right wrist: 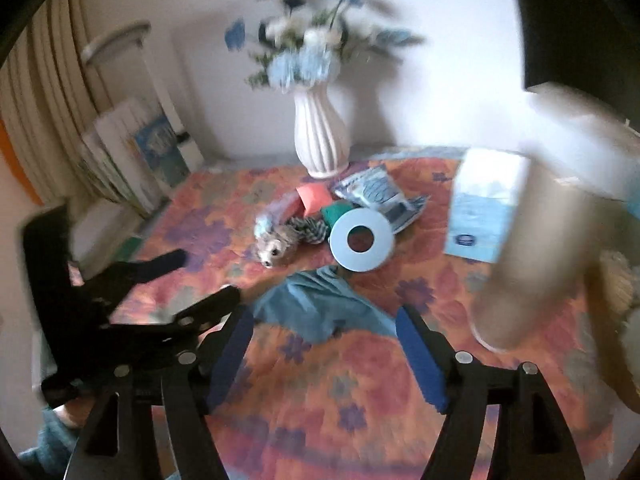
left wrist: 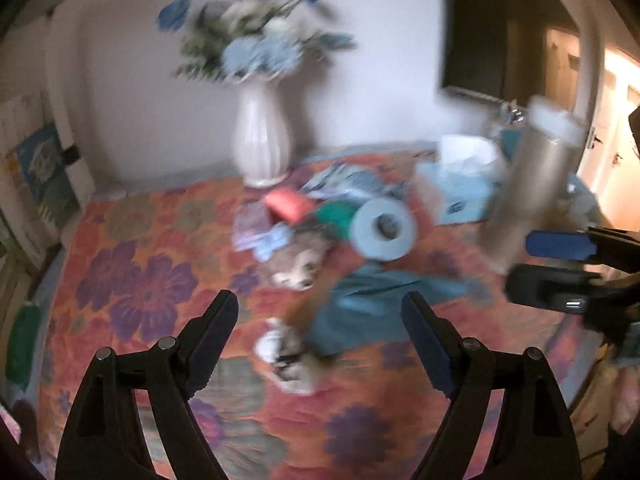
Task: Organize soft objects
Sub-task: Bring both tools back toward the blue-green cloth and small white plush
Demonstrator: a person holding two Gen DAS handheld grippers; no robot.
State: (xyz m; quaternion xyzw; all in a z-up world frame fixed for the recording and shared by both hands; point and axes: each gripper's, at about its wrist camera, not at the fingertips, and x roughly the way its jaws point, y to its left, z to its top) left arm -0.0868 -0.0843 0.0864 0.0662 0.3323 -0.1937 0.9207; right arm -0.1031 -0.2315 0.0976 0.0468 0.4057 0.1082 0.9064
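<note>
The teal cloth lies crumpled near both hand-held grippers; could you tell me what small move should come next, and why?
Probably ease the right hand-held gripper forward and down onto the teal cloth: its jaws stand open and empty, and the cloth lies just beyond them.

A vase [right wrist: 321,136] stands at the back of the bed cover [right wrist: 360,380]. A ring [right wrist: 362,239] lies before it, a toy animal [right wrist: 276,246] left of the ring, a cloth [right wrist: 320,304] in front.
</note>
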